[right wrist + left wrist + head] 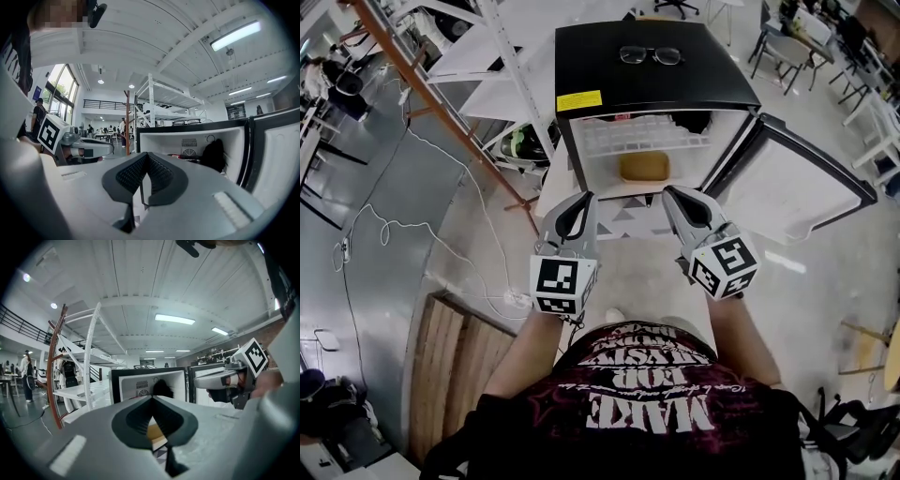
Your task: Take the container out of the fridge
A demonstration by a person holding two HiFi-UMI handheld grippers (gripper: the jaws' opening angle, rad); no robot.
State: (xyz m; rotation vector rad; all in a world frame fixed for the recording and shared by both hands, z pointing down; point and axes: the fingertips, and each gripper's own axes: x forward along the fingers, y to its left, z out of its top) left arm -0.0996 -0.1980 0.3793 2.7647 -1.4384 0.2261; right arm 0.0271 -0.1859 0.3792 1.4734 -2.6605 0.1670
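Observation:
A small black fridge stands open ahead of me, its door swung out to the right. On its lower shelf lies a tan container, which also shows through the slit under the left jaws. A dark object sits at the upper right inside. My left gripper and right gripper hover side by side just in front of the opening, short of the container. Both are shut and hold nothing. In the left gripper view the right gripper shows at the right.
A pair of glasses lies on the fridge top. A white shelf rack with an orange beam stands to the left. A wooden pallet and cables lie on the floor at the left. Desks and chairs stand at the far right.

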